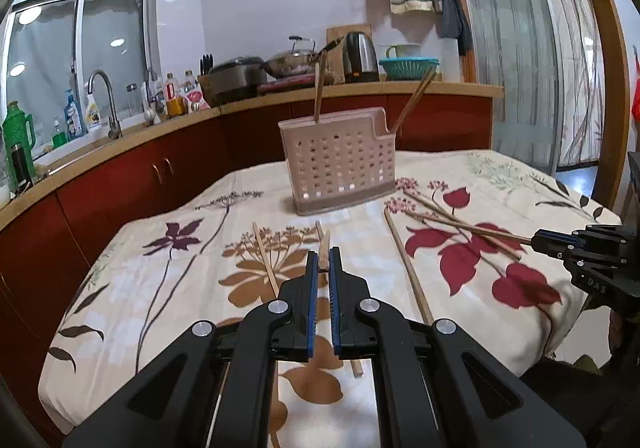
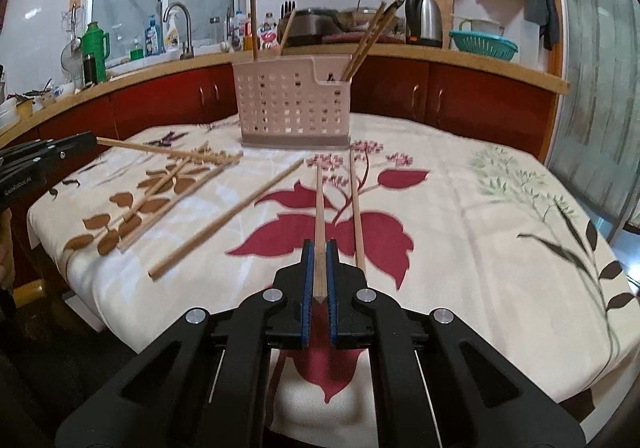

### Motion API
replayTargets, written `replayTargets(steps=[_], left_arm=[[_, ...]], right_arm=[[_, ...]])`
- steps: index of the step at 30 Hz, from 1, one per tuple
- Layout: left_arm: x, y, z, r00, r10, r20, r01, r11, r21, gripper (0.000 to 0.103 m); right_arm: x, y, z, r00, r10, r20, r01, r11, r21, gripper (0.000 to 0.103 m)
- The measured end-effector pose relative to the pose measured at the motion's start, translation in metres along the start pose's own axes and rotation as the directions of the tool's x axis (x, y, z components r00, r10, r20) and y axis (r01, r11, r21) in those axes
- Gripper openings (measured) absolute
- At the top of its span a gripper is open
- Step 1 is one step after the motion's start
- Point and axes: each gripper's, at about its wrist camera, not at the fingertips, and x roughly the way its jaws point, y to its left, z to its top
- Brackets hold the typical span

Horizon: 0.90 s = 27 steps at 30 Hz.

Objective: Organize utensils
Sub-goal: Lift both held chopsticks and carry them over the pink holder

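Left gripper point(image 1: 324, 260): clamped on a chopstick point(image 1: 323, 250)
Right gripper point(image 2: 319, 260): clamped on another chopstick point(image 2: 319, 204)
Basket point(image 1: 340, 164): twelve o'clock, upright on tablecloth point(image 1: 200, 268)

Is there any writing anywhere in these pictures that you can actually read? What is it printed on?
"GenRobot.AI": small white letters on the body of the left gripper, right wrist view; blurred, so uncertain.
"DAS": faint letters on the body of the right gripper, left wrist view.
Labels on the bottles by the sink: too small and blurred to read.
Nothing else readable.
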Motion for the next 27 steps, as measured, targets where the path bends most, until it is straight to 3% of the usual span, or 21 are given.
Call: replayTargets(steps=[14,27], left_arm=[[-0.020,0.010,0.028,0.999,-0.011,0.048,0.013,0.999,-0.039,0.006],[-0.038,0.011,0.055,0.995,-0.011,0.098,0.014,0.999,-0.033,0.006]], right_arm=[[-0.037,0.000,0.049,0.993,0.007,0.119,-0.008,1.000,0.007,0.007],[-0.048,0.003,0.074,0.988,0.022,0.151,-0.023,1.000,0.008,0.007]])
